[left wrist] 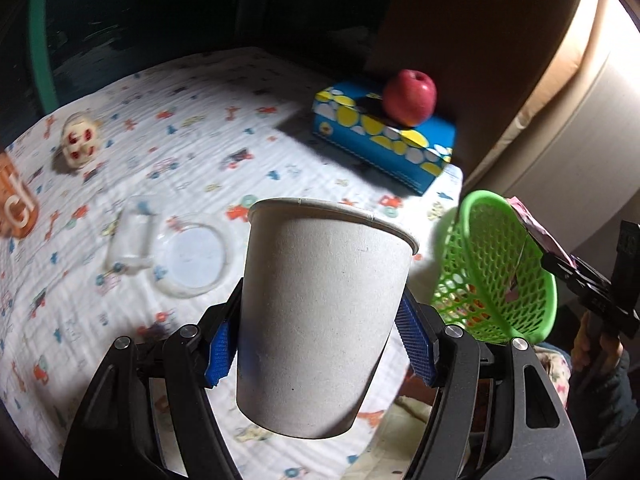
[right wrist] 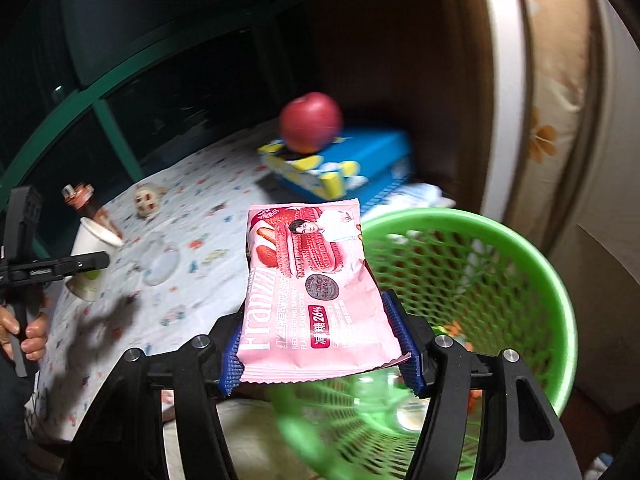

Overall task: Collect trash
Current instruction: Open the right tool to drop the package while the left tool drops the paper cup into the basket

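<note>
the left tool (left wrist: 320,344) grips the paper cup (left wrist: 324,312) and the right tool (right wrist: 320,348) grips the pink snack bag (right wrist: 316,300) at the green basket (right wrist: 520,264), so the next move is dropping both in.

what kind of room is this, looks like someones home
Probably a room in a home, at night: a table under a child-print cloth holds a tissue box with an apple on it, a green mesh wastebasket stands beside it, and a dark window lies behind.
</note>
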The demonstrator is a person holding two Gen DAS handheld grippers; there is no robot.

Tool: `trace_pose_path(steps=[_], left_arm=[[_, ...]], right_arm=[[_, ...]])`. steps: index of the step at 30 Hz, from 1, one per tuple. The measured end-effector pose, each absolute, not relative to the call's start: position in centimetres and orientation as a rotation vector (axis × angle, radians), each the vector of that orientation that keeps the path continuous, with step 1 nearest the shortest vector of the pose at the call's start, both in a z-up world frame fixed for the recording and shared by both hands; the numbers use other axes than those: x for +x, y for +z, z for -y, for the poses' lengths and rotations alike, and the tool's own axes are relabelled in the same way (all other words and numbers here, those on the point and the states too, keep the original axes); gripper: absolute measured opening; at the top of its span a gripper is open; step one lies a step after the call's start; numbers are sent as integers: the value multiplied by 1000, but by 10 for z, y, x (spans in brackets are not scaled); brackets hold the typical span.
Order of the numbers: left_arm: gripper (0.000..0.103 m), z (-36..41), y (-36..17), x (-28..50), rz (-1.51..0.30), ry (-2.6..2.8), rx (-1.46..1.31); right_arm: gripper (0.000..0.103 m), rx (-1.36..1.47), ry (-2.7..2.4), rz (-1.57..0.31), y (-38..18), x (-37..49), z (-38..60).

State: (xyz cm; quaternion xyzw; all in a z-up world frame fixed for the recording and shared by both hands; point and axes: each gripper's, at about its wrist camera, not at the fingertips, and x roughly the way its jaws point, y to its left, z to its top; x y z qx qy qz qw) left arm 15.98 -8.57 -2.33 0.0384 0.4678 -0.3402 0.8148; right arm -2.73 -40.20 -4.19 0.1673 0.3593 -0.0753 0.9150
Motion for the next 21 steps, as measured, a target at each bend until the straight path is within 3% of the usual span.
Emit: trace_pose_path(steps=[7, 13, 21], left_arm=[[68, 144, -20, 145, -1006, -807, 125], [68, 184, -16, 132, -1009, -860, 164], [68, 240, -20, 111, -1031, -936, 213]], right_arm=[[61, 391, -262, -763, -63, -56, 445], [77, 445, -314, -772, -77, -75, 466], [78, 466, -324, -712, -63, -93, 477]])
